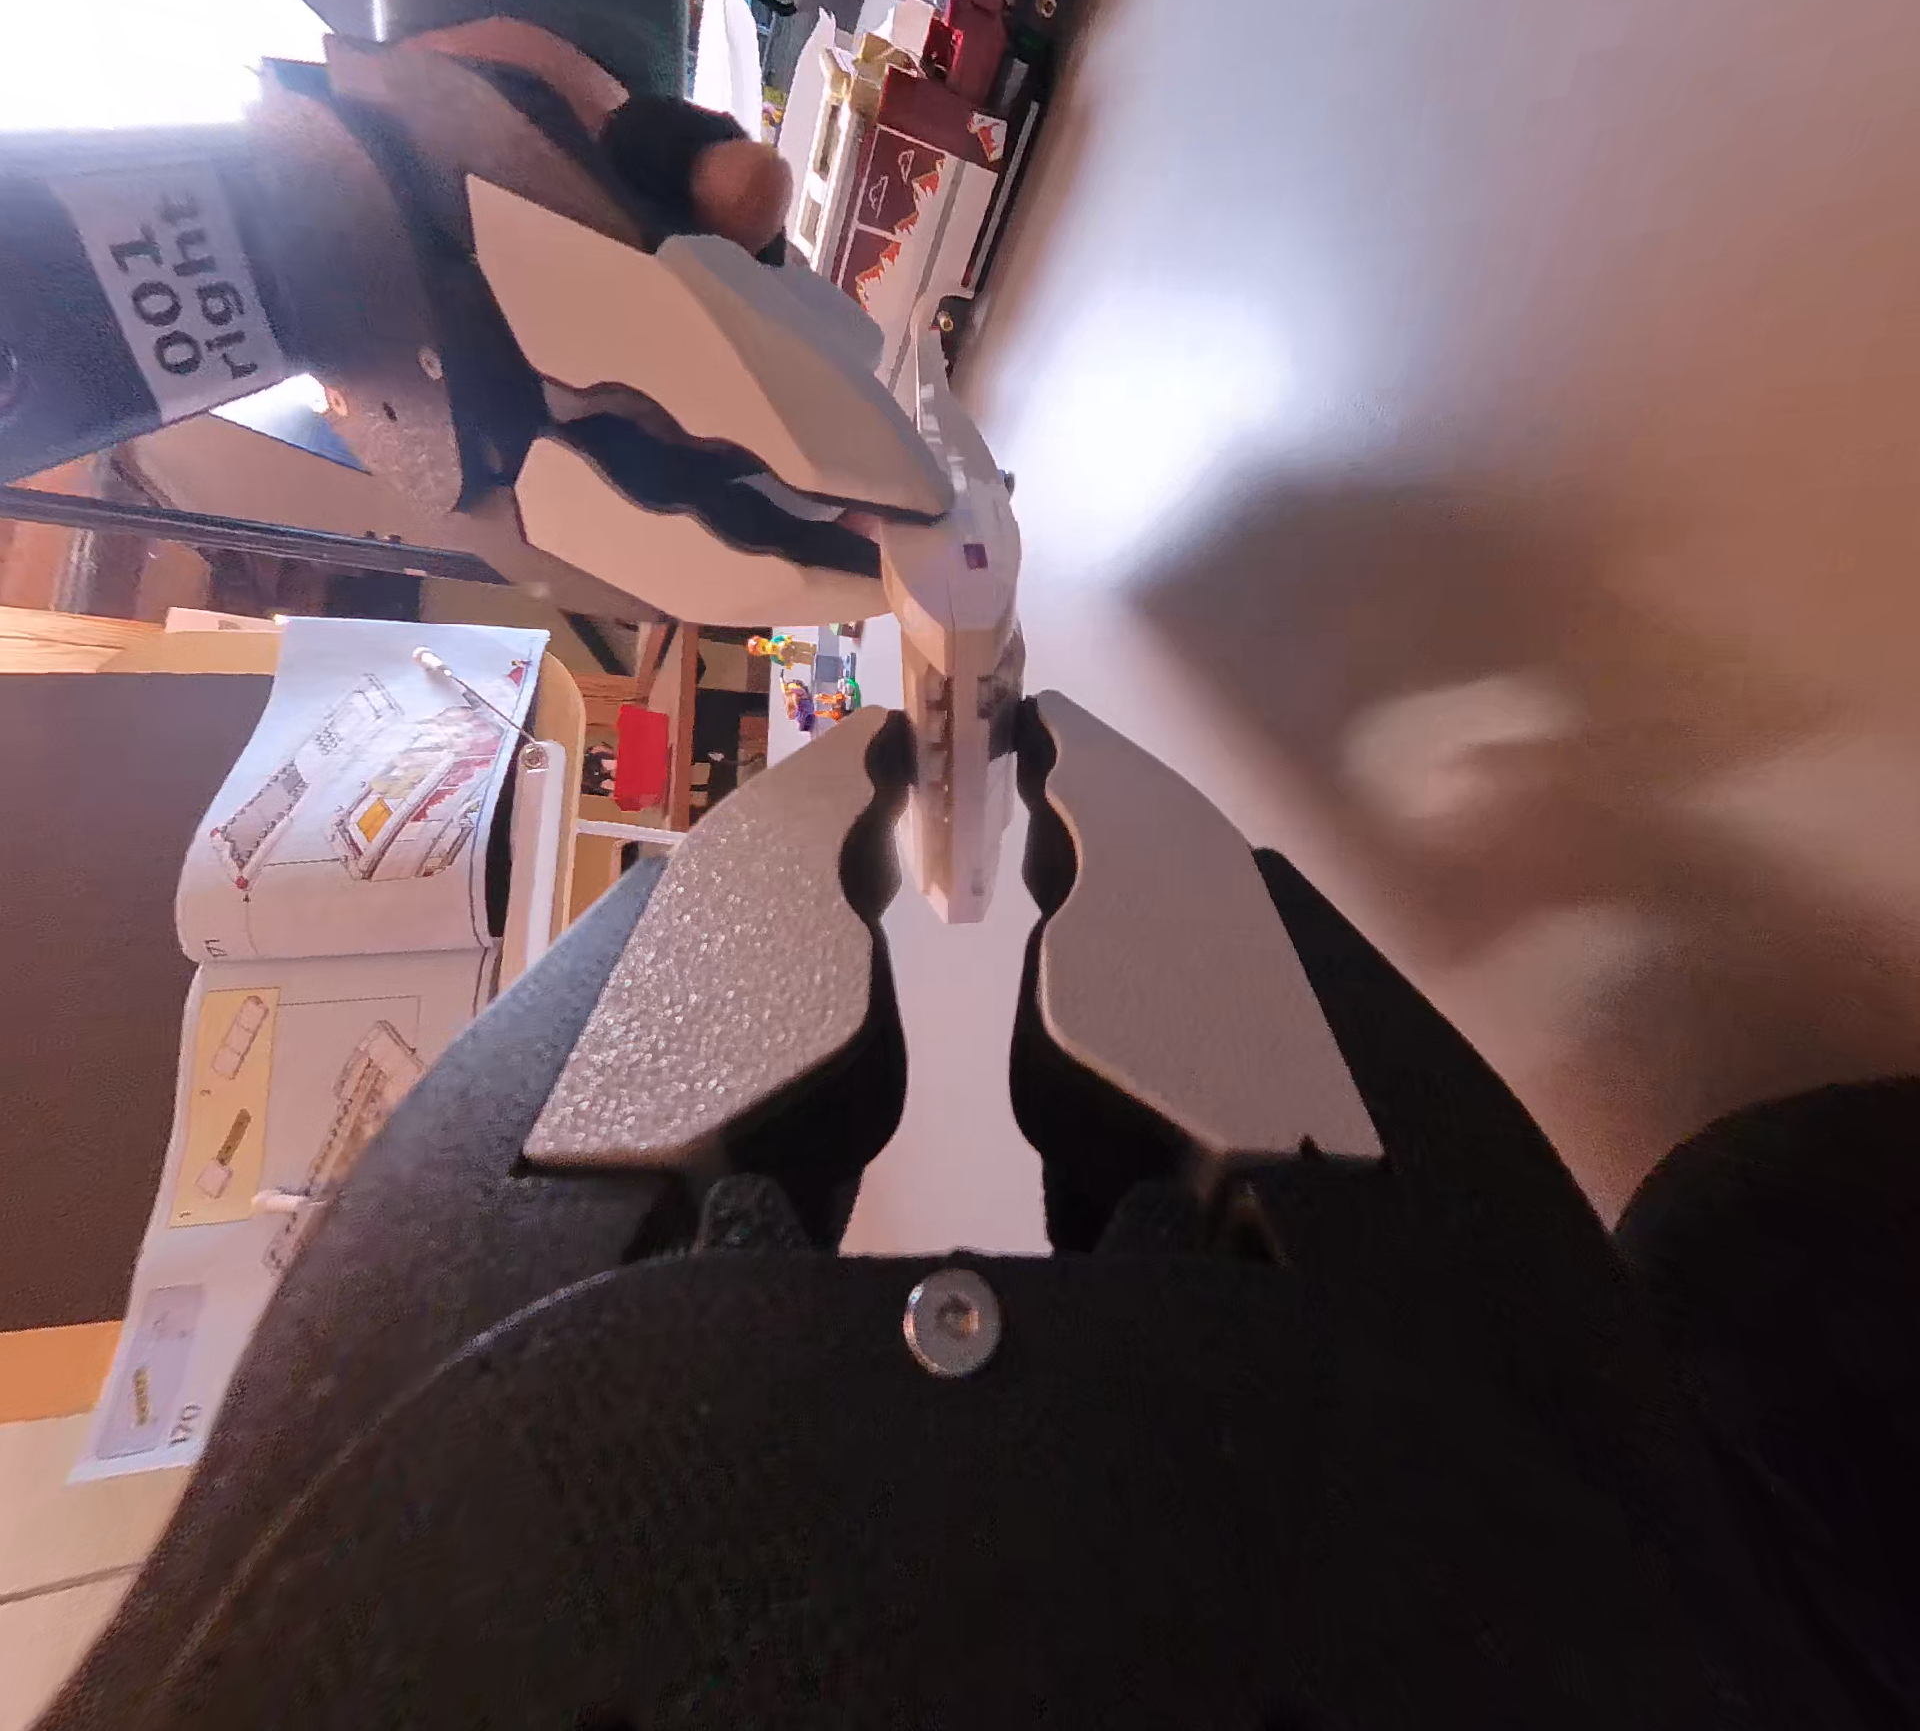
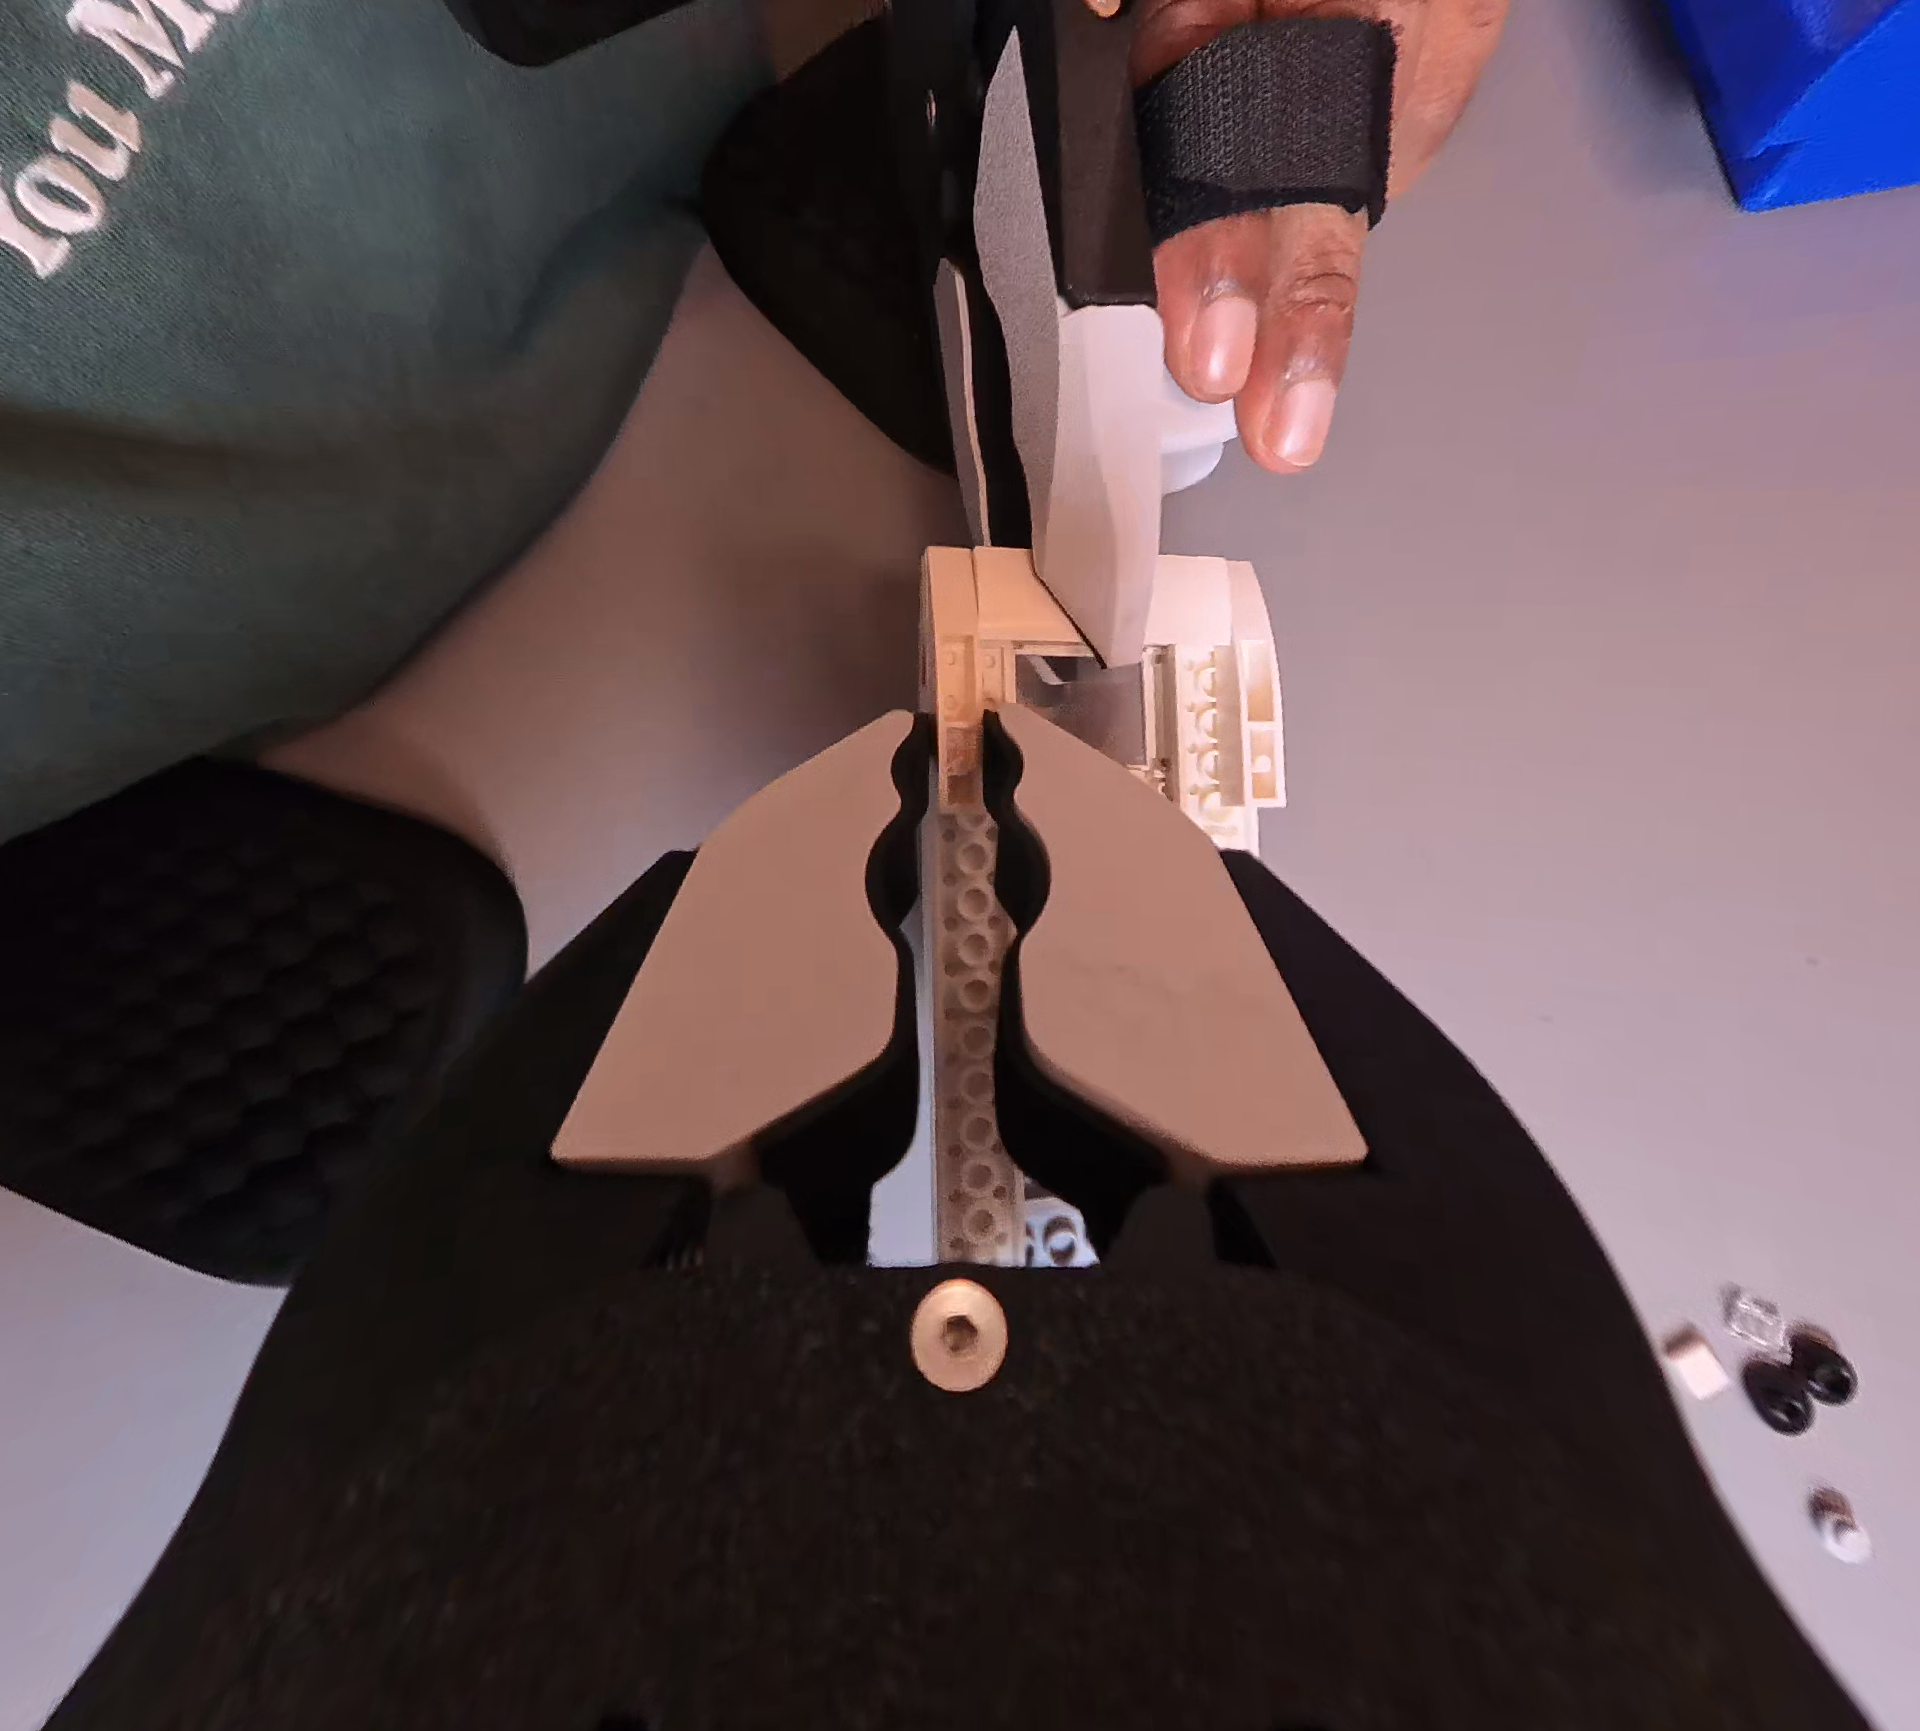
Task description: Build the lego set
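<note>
As both claws pinch the white brick assembly (image 2: 1049, 642) above the tabletop (image 2: 1558, 746), left claw (image 1: 961, 725) & right claw (image 2: 954, 725) at opposite ends, it looks light, stiff but prob. snaps apart, so grip solid edges.

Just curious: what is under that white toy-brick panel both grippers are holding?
Under the white toy-brick panel lies bare grey tabletop. The left gripper, right gripper and the panel itself cover the rest.

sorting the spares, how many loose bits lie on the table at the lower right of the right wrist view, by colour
black rings: 3
white pieces: 2 (second)
clear piece: 1
total: 6
The rings overlap, so their count is my best reading.
</note>
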`<move>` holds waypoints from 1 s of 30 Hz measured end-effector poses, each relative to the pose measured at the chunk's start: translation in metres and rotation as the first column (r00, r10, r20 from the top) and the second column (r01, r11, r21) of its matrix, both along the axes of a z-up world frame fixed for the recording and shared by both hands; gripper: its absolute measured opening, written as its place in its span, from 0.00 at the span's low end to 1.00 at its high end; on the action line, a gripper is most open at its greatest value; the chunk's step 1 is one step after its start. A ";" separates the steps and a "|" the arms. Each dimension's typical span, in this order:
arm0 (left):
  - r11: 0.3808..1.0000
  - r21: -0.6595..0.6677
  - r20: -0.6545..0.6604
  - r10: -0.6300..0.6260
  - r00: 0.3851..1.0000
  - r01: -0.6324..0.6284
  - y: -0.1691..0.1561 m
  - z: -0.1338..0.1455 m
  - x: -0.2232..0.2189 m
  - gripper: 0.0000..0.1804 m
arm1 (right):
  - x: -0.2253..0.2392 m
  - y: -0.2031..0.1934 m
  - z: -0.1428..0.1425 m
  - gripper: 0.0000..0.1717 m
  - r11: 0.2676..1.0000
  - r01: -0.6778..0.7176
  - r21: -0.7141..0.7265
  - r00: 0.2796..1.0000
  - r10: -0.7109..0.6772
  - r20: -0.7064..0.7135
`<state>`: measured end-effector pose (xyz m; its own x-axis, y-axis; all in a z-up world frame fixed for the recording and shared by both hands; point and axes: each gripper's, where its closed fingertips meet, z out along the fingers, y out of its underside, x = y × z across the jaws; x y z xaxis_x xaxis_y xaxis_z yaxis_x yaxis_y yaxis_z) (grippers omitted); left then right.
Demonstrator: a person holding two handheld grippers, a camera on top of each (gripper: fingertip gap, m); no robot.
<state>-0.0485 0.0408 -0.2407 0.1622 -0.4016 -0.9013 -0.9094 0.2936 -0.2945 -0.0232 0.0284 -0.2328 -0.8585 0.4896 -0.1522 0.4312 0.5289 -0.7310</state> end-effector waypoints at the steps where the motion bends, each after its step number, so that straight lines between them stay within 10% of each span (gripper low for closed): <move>1: 1.000 -0.015 0.014 0.003 1.000 -0.003 -0.001 0.001 0.000 0.12 | 0.000 0.000 0.001 0.05 1.000 0.012 -0.001 1.000 -0.012 -0.006; 9: 0.985 -0.155 0.107 0.087 0.990 -0.069 0.003 0.012 -0.006 0.12 | -0.016 -0.005 0.016 0.29 0.910 0.261 0.321 0.921 -0.136 -0.364; 14: 0.967 -0.237 0.135 0.133 0.982 -0.099 0.007 0.019 -0.003 0.12 | -0.027 0.010 0.016 0.19 0.673 0.552 0.492 0.748 -0.140 -0.649; 19: 0.951 -0.285 0.104 0.152 0.983 -0.117 0.004 0.023 0.003 0.12 | -0.023 0.005 0.025 0.14 0.603 0.628 0.491 0.654 -0.067 -0.754; 30: 0.952 -0.296 0.127 0.127 0.984 -0.085 -0.013 0.029 0.018 0.12 | -0.007 -0.015 0.032 0.12 0.719 0.585 0.375 0.652 -0.142 -0.745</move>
